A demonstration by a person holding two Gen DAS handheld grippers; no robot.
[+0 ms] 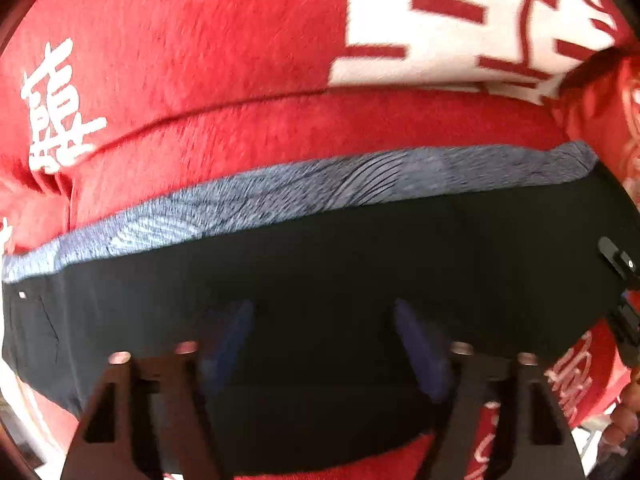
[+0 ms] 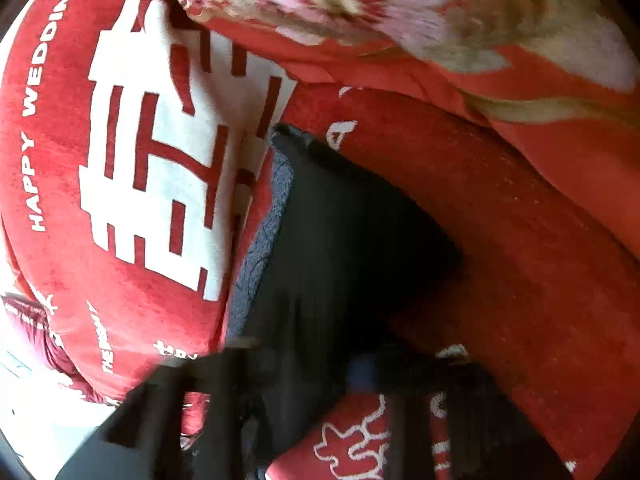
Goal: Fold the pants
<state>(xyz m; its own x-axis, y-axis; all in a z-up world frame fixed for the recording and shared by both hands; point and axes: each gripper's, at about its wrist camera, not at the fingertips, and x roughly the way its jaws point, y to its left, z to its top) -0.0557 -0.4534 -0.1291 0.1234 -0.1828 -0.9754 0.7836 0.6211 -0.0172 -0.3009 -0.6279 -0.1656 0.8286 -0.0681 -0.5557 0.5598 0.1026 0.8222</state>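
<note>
- The pants (image 1: 340, 280) are lying on a red blanket (image 1: 200, 40) with big white letters. They are black, with a grey patterned band (image 1: 280, 196) running along the far edge. I think that band is the waist or an inside lining, but I cannot tell which.
- The pants are looking soft and floppy to me. I am guessing they are light and will bend and sag wherever I lift them. They will not break, but thin cloth can slide out of a weak pinch.
- My left gripper (image 1: 324, 340) is hanging right over the black cloth. Its jaws are standing wide apart with the cloth showing between them, and they are holding nothing.
- My right gripper (image 2: 308, 364) is sitting at the other end of the pants (image 2: 340, 240). It is dark and blurry there, so I cannot tell if its jaws are apart or pinching the cloth.
- I am thinking the best place to grab is a corner or the thick edge by the band, one gripper at each end, so the cloth is lifting evenly.
- Past the pants, a flowery quilt (image 2: 400, 12) is bunching up on the blanket (image 2: 60, 160).
</note>
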